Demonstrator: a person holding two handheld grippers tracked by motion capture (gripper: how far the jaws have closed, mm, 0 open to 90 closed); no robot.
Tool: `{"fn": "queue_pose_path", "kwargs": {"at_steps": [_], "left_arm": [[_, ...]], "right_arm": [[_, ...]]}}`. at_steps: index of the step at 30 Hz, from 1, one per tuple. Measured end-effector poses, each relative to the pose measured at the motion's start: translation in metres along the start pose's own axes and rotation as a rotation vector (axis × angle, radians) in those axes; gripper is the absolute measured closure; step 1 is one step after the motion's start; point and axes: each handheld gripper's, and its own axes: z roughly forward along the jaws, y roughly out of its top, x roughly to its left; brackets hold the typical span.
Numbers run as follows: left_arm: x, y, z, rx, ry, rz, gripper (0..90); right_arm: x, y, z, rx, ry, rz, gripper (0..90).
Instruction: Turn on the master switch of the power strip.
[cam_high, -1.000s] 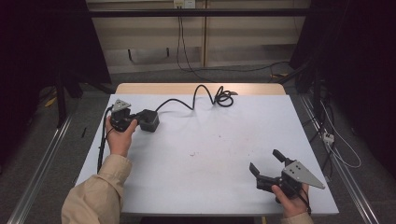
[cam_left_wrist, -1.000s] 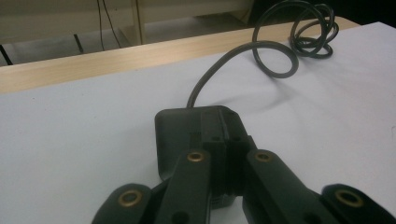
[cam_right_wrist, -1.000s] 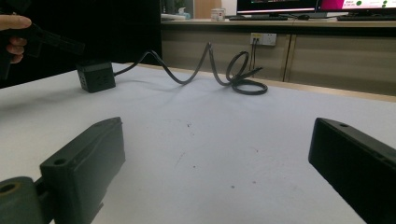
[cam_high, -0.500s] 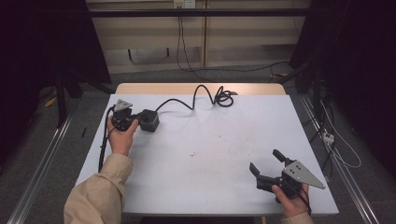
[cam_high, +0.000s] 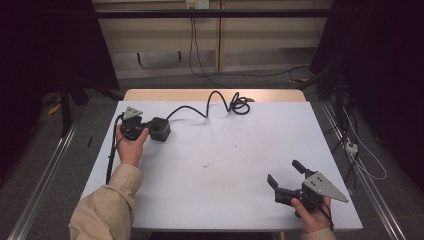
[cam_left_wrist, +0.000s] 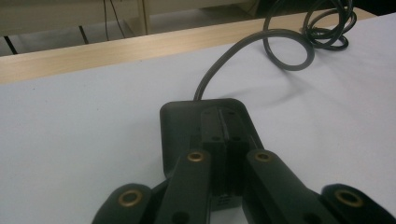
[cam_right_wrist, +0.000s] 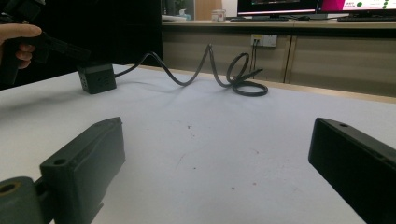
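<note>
A small black cube-shaped box sits at the table's far left, with a black cable running from it to a coil at the far edge. My left gripper is shut, its jaws pressed together with their tips lying over the top of the box; nothing shows between them. The left gripper view shows the cable looping away behind the box. My right gripper rests open near the front right corner, holding nothing. Its view has the box and the cable far off.
The white table has a wooden strip along its far edge. Metal rails run along the floor on both sides. Loose cables lie on the floor to the right. Desks with monitors stand beyond the table.
</note>
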Motion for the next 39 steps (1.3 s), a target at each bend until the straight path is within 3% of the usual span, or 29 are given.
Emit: {"fn": "queue_pose_path", "kwargs": {"at_steps": [7,20,29,39], "left_arm": [[0.0008,-0.0007,0.0007,0.009,0.006,-0.004,90.0],[0.0003,-0.0011,0.0016,0.017,0.012,0.028,90.0],[0.0007,-0.0018,0.0020,0.013,0.007,0.004,90.0],[0.0012,-0.0018,0.0021,0.015,0.007,0.005,90.0]], "right_arm": [[0.0003,0.0001,0.0000,0.001,0.004,-0.004,3.1],[0.0016,0.0004,0.0002,0.002,0.007,-0.008,3.0],[0.0029,0.0005,0.0005,0.004,0.009,-0.008,3.0],[0.0029,0.0008,0.0004,0.005,0.012,-0.011,3.0]]}}
